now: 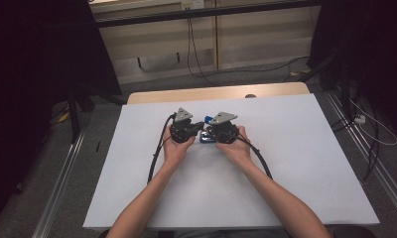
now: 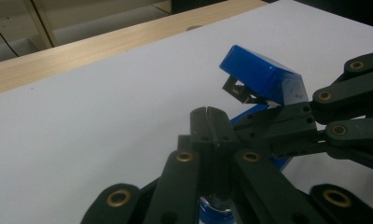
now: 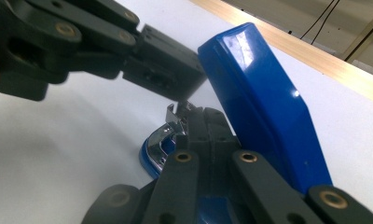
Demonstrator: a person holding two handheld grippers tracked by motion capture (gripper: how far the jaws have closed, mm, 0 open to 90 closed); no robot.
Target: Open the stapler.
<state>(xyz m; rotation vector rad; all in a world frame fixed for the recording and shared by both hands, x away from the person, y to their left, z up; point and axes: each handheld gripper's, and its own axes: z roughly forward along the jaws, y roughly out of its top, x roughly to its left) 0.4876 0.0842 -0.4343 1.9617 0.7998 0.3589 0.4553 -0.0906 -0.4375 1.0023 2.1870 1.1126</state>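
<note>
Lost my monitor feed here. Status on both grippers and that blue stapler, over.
Left gripper and right gripper: jaws shut, meeting at the glossy blue plastic stapler. Stapler lid hinged up, metal magazine exposed. White tabletop around it bare, nothing in the way.

The stapler (image 1: 206, 135) lies on the table (image 1: 296, 148) near its centre, the left gripper (image 1: 195, 127) at its nine o'clock, the right gripper (image 1: 212, 133) at three.

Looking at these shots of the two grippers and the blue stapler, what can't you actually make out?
- Stapler in the high view: small, mostly hidden between the left gripper and right gripper.
- Stapler base in the left gripper view: covered by both grippers' black links.
- What either gripper pinches: both look shut, but the contact is hidden.
- Whether staples are loaded: the metal channel is partly hidden in the right gripper view.
</note>
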